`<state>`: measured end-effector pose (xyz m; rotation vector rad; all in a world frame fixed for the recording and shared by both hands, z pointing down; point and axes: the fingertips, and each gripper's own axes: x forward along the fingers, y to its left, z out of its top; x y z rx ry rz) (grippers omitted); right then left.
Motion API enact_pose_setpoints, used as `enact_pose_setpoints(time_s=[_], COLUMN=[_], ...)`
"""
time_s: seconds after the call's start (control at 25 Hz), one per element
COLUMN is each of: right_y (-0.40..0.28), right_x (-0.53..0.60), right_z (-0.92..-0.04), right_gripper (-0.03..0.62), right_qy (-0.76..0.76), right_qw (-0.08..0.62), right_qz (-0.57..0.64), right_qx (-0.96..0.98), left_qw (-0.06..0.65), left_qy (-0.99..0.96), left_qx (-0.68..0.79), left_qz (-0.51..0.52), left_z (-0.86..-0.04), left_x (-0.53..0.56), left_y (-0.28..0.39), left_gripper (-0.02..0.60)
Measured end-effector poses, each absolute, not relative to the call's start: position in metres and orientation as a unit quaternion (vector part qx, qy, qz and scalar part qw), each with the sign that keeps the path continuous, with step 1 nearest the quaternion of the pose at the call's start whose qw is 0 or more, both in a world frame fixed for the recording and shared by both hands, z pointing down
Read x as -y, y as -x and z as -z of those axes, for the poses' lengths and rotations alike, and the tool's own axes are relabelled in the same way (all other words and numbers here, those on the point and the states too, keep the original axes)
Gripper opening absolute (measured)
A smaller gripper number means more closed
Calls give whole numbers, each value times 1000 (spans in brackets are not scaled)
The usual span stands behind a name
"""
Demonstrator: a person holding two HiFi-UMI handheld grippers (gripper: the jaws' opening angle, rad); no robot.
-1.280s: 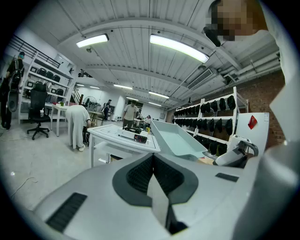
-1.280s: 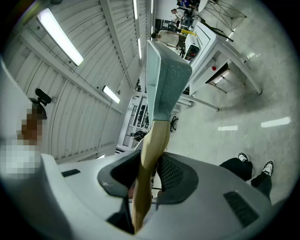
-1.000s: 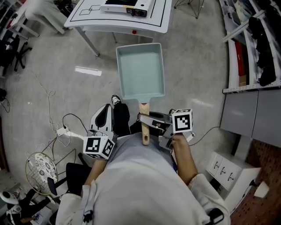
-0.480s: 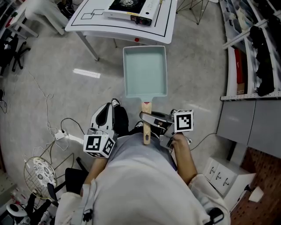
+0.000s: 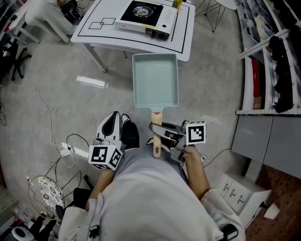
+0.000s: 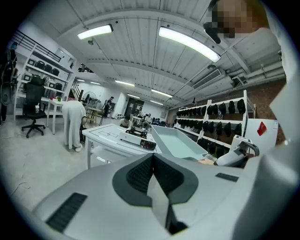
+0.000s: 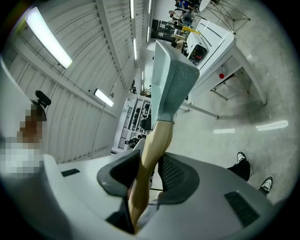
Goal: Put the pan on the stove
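— Right gripper (image 5: 158, 133), what is it doing?
— Its jaws are clamped on the wooden handle (image 5: 156, 147) of the pan (image 5: 155, 80); the right gripper view shows the handle running up between the two pads.
— And the other one?
— The left gripper (image 5: 114, 117) has its jaws pressed together on nothing. It sits low by the person's left side, pointing forward.
— Where is the pan?
— In the air over the floor, just before the near edge of the white table (image 5: 184, 44). The stove (image 5: 146, 12) stands further back on that table, apart from the pan.
— Any writing?
— Black lines are drawn on the tabletop: a border and two overlapping squares (image 5: 107, 22). Each gripper's cube (image 5: 195, 132) carries black-and-white square patterns. Marks on the stove's front are too small to read.
— How are the hands?
— The right hand (image 5: 190, 153) grips below its cube, bare forearm bent back to the body. The left hand is mostly hidden under its cube.
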<state>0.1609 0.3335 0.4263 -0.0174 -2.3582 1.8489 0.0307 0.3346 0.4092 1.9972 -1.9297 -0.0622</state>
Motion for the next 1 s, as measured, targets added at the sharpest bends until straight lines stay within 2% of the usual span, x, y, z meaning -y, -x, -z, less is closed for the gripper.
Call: enact_pose_setpoints(time_s=[1.0], right_y=[-15], right_x=[-236], right_z=[-393], right_gripper=[132], right_qy=[-21], right_qw=[44], right_qz=[-595], right_qx=[803], left_qw=[176], left_qy=[-731], left_qx=[659], left_qz=[27], left_z=[-389], left_x=[-246], left_y=[124], left_gripper=[6])
